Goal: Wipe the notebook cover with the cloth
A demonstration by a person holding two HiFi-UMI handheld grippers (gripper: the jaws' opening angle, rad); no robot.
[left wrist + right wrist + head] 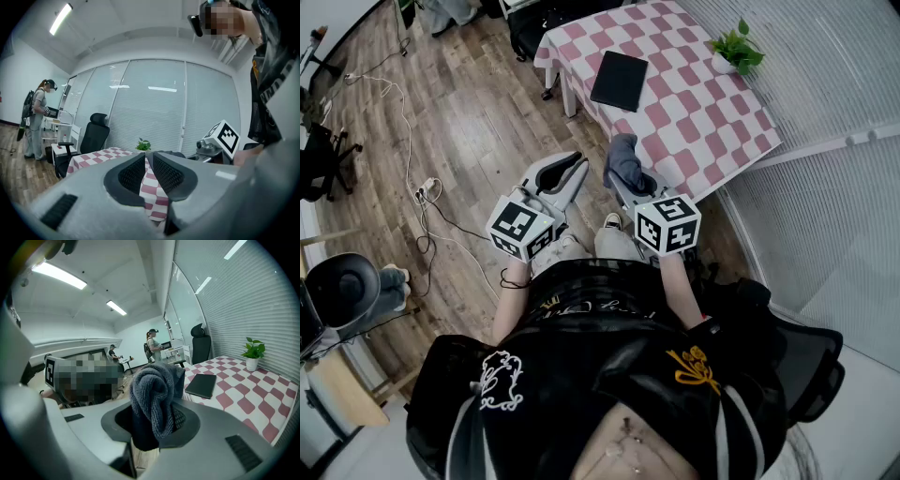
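A pink-checked table (712, 122) fills the upper middle of the head view, above a wooden floor (459, 112). The dark notebook (619, 80) lies flat on it, long axis running up the frame, well above the right gripper (630, 186), which pinches the grey cloth (623, 161). The left gripper (570, 171), jaws pressed together on nothing, sits slightly farther off.

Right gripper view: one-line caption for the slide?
Right gripper clamps a bunched grey cloth; closed black notebook lies ahead on the checked tablecloth.
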